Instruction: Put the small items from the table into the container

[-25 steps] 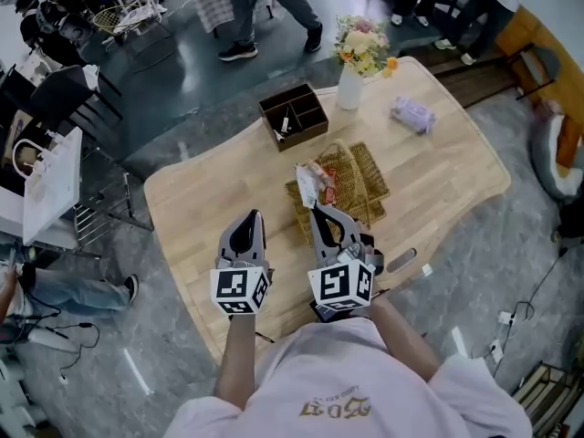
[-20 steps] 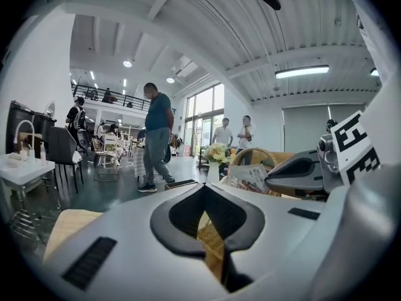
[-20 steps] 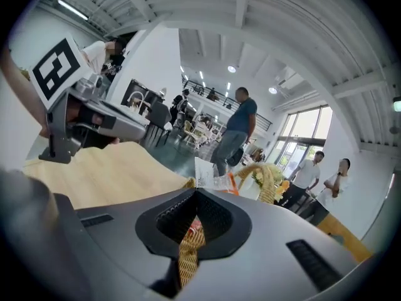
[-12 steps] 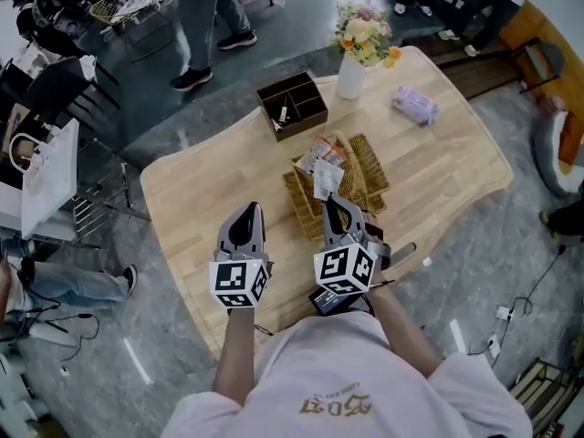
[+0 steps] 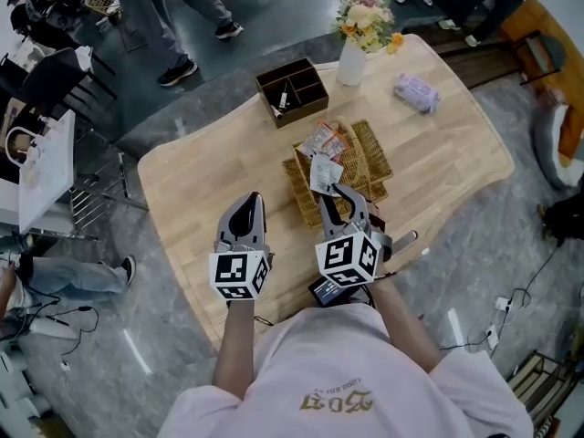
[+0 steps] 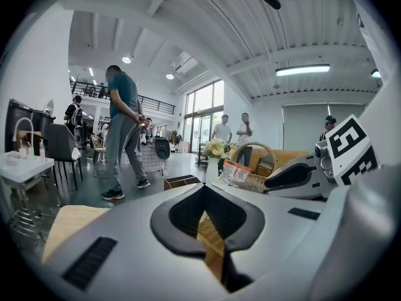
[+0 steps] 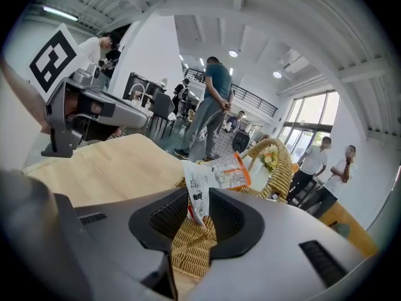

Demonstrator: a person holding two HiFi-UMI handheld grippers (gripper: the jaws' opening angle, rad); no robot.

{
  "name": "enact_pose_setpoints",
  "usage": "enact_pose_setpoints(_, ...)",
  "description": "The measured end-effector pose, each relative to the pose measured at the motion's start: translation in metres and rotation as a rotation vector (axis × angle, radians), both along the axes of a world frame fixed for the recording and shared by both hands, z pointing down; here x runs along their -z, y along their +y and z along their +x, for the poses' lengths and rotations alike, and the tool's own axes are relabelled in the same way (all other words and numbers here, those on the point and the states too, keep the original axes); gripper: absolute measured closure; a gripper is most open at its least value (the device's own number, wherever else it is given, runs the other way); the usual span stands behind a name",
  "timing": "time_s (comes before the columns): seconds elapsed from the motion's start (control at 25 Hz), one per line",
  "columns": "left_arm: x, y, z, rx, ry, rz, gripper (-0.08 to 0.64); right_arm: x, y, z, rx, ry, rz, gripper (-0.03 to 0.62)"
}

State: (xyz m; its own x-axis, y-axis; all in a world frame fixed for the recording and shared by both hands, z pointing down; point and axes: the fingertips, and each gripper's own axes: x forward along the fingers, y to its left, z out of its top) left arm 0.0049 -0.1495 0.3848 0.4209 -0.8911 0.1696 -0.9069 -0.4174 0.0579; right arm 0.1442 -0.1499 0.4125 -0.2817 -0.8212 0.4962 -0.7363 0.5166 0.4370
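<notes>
A flat wicker basket (image 5: pixel 365 167) with a handle lies in the middle of the wooden table (image 5: pixel 187 199), an orange snack packet (image 5: pixel 324 141) inside it. My right gripper (image 5: pixel 335 196) reaches over the basket's near edge. Its jaws are opening, and a white printed packet (image 5: pixel 324 173) stands loosely between them. In the right gripper view that packet (image 7: pixel 199 190) hangs in the gap of my right gripper (image 7: pixel 197 217) above the weave (image 7: pixel 191 249). To the left of the basket, my left gripper (image 5: pixel 245 206) hovers over bare wood, shut and empty; its own view shows the left gripper (image 6: pixel 212 224) with the basket (image 6: pixel 250 180) ahead.
A dark divided box (image 5: pixel 294 105) sits behind the basket, with a white vase of flowers (image 5: pixel 352 62) and a purple packet (image 5: pixel 415 92) further right. A small black device (image 5: pixel 327 290) lies at the near table edge. People walk on the floor beyond; chairs stand at the left.
My right gripper has come down toward the basket with the white packet, and its jaws have parted around it. The left gripper has stayed put.
</notes>
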Motion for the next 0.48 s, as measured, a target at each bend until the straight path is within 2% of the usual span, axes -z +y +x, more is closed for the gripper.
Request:
enact_pose_setpoints(0.16, -0.002, 0.003, -0.001, -0.007, 0.01, -0.004, 0.552, -0.001, 0.005, 0.003, -0.028, -0.102, -0.051, 0.485)
enact_pose_setpoints(0.48, 0.003, 0.011, -0.007, -0.018, 0.02, 0.009, 0.552, 0.016, 0.011, 0.007, -0.088, -0.216, 0.014, 0.485)
